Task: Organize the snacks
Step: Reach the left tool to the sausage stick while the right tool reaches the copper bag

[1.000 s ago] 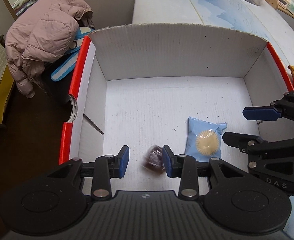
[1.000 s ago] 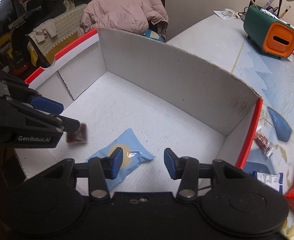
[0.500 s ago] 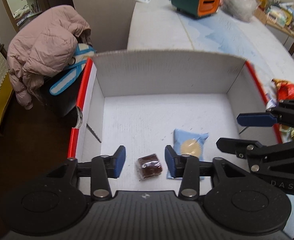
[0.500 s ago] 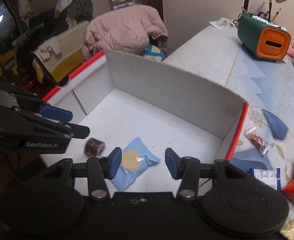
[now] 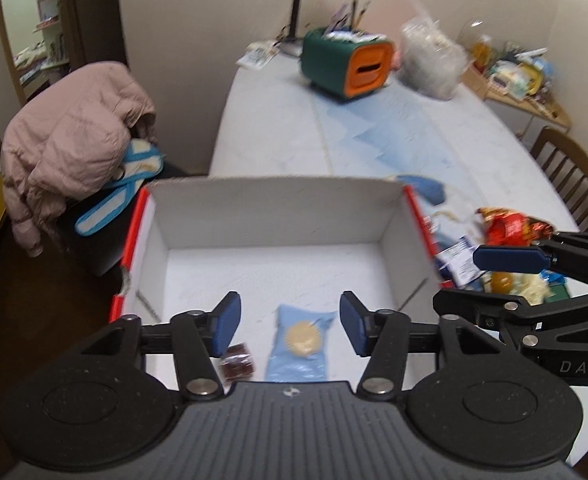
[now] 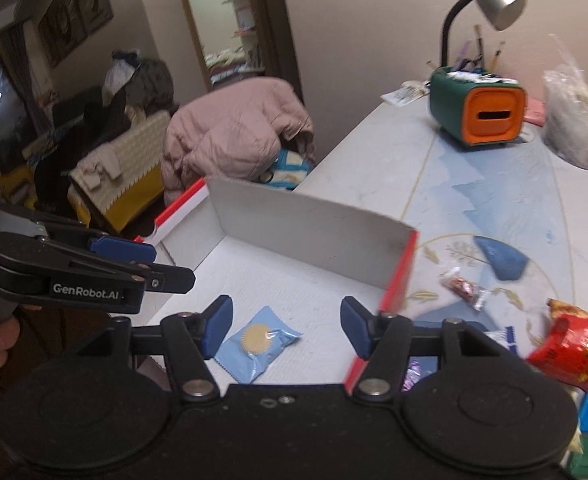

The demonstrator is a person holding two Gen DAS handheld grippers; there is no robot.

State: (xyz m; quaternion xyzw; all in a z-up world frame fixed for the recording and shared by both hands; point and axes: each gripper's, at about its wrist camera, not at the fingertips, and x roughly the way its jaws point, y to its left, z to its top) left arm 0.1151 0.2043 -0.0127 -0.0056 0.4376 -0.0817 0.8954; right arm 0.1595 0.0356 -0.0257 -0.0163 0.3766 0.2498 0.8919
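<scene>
Both grippers, left (image 5: 289, 322) and right (image 6: 285, 326), gape empty over the box (image 5: 277, 208). Loose snacks (image 6: 566, 344) lie lower right of the frame, nearer the right one.

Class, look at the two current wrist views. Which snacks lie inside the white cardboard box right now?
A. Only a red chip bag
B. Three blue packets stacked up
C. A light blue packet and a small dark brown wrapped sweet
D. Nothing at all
C: on the floor of the white cardboard box lie a light blue packet and, beside it, a small dark brown wrapped sweet.
</scene>
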